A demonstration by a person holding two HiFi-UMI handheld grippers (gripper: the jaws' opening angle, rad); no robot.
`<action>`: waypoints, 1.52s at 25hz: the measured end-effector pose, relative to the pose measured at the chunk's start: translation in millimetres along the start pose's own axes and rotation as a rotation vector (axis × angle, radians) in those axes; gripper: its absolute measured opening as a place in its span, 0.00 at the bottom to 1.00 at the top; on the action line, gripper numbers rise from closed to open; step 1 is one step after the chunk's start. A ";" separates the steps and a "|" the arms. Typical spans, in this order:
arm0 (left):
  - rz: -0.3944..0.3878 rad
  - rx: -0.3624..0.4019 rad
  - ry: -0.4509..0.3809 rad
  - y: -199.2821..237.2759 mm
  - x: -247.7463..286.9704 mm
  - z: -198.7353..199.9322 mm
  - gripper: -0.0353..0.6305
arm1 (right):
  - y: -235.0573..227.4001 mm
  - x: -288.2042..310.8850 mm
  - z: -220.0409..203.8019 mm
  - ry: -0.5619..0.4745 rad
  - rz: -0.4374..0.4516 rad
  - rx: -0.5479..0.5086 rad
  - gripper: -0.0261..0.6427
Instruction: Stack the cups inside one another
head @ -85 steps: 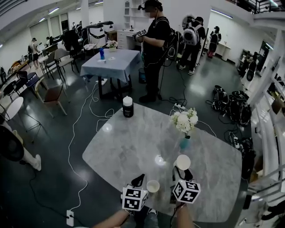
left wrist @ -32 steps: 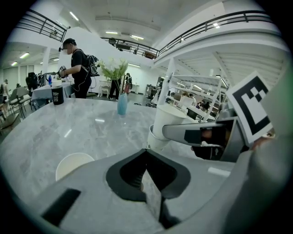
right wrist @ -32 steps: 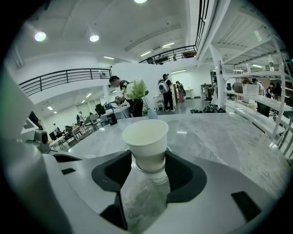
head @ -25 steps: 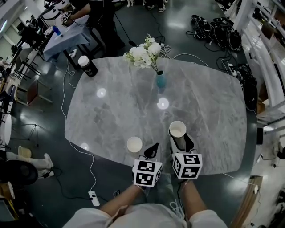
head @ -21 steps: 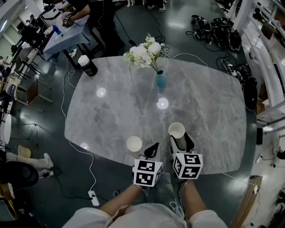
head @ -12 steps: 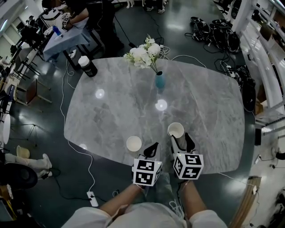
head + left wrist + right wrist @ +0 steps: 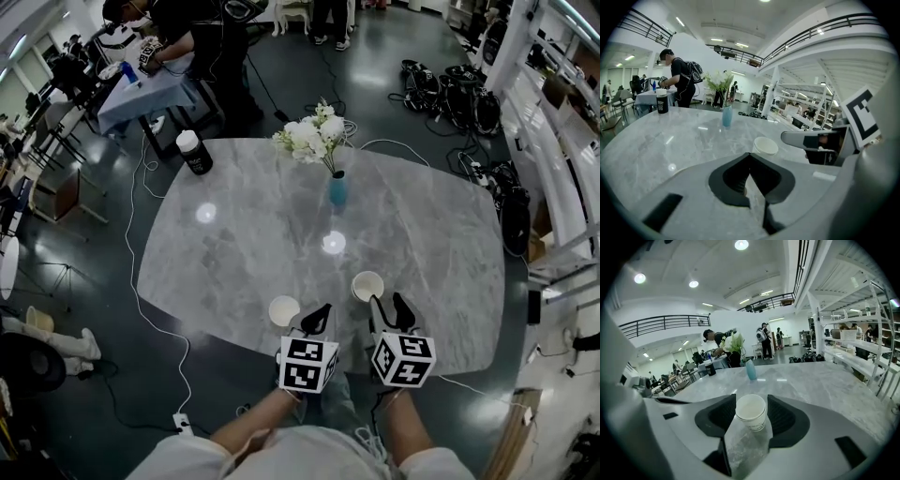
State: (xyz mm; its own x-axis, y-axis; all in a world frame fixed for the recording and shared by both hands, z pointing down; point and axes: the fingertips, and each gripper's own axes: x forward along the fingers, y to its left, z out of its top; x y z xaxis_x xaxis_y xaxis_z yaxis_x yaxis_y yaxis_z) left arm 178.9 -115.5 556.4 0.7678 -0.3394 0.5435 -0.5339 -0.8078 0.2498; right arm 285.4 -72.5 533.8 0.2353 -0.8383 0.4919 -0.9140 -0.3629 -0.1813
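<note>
— Two jaws of the grey right gripper with the black-and-white marker cube point(image 7: 391, 305) are being held wide apart, and nothing is being clamped. What is being framed between them?
— One white paper cup point(image 7: 751, 412) is being framed there. It is being seen upright on the grey marble-patterned tabletop point(image 7: 253, 234), at or just ahead of the jaw tips. Contact with the pads cannot be told.
— And the matching grey left gripper point(image 7: 750, 157)?
— Its jaws are being pressed together at the tips, with nothing being held. A second white paper cup point(image 7: 283, 310) is being seen just beside those tips, on their left, near the first cup but apart from it.
— Which step is being worked?
— By the look of it, the pick-up of the first cup is being set up, and no stacking is done yet. A gentle closing on the thin wall is probably being called for next. A lift, a carry leftward over the second cup's mouth and an upright lowering would follow.
</note>
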 end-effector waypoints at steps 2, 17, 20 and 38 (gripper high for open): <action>-0.001 0.002 -0.015 0.1 -3.3 5.6 0.05 | -2.0 -5.8 5.7 -0.020 -0.011 0.005 0.31; -0.017 0.055 -0.128 -6.2 -27.2 49.6 0.05 | -16.3 -51.9 39.8 -0.139 -0.087 0.009 0.09; -0.019 0.058 -0.138 -6.6 -27.4 51.6 0.05 | -18.7 -55.6 40.2 -0.147 -0.102 -0.004 0.08; -0.043 0.087 -0.139 -8.8 -24.7 54.2 0.05 | -19.2 -57.7 39.1 -0.150 -0.121 0.007 0.08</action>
State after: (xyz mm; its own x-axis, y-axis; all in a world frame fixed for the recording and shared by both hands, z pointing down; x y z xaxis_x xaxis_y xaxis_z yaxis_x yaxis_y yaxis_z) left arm 183.8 -126.2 497.4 0.8343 -0.3621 0.4158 -0.4714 -0.8596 0.1974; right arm 302.2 -33.1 475.6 0.3902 -0.8393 0.3785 -0.8739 -0.4670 -0.1347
